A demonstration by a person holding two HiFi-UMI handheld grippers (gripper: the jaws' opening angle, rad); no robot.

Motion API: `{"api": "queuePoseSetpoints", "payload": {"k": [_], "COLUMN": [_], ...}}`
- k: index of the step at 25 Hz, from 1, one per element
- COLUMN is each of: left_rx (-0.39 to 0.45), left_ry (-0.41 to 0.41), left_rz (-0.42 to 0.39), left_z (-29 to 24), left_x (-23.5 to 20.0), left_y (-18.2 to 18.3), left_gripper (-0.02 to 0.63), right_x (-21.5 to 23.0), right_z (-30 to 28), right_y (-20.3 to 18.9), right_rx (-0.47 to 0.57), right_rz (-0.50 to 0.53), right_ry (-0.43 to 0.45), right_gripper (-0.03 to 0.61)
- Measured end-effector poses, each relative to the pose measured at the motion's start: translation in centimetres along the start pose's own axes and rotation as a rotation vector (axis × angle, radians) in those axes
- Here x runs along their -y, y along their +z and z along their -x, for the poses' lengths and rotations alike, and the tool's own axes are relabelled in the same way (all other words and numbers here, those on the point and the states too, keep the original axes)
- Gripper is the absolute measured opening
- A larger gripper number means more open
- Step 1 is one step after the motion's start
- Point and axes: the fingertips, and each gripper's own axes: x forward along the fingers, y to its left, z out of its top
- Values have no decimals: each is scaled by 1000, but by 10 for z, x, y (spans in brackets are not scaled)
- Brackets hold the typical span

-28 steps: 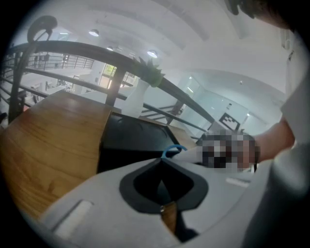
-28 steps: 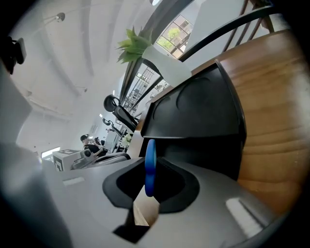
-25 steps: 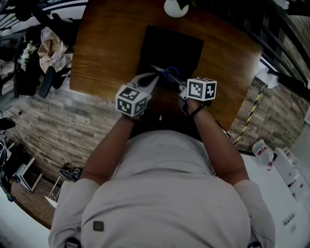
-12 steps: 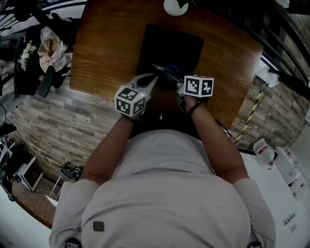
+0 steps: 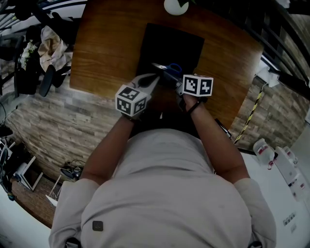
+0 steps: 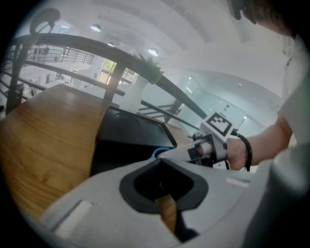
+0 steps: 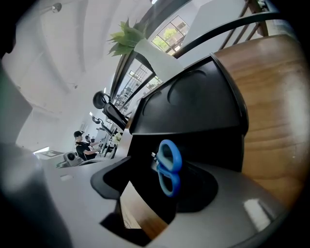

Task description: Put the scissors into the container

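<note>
Head view: the scissors point(image 5: 169, 71) are held over the near part of the black container point(image 5: 167, 41) on the wooden table point(image 5: 106, 43). The right gripper point(image 5: 180, 86) grips them; the left gripper point(image 5: 154, 77) lies just beside the blades. A white pot point(image 5: 175, 7) stands at the far edge.

Left gripper view: the left gripper point(image 6: 162, 162) has its jaws drawn together, with nothing between them. The container point(image 6: 131, 135) lies directly ahead.

Right gripper view: the right gripper point(image 7: 167, 179) is clamped on the scissors point(image 7: 168, 167), blue handles upright between the jaws, and the container point(image 7: 193, 111) is behind them.
</note>
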Motion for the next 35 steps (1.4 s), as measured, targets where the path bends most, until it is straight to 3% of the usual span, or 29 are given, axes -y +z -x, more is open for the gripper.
{"api": "queuePoseSetpoints", "payload": {"k": [7, 19, 30, 35], "left_rx": [1, 14, 35, 40], "left_ry": [-2, -13, -33, -45], "left_rz": [14, -12, -63, -82], "left_z": [1, 17, 35, 44], "left_x": [1, 16, 35, 47], "left_y": [-1, 1, 3, 4], "left_gripper": [3, 3, 3, 3], "right_x": [-1, -5, -27, -40], "right_z": [6, 33, 48, 60], "right_y": [2, 6, -6, -8], "right_rx": [8, 63, 132, 182], "right_rz": [21, 58, 105, 140], "right_ry": [-31, -86, -91, -101], "right_gripper": [325, 351, 353, 308]}}
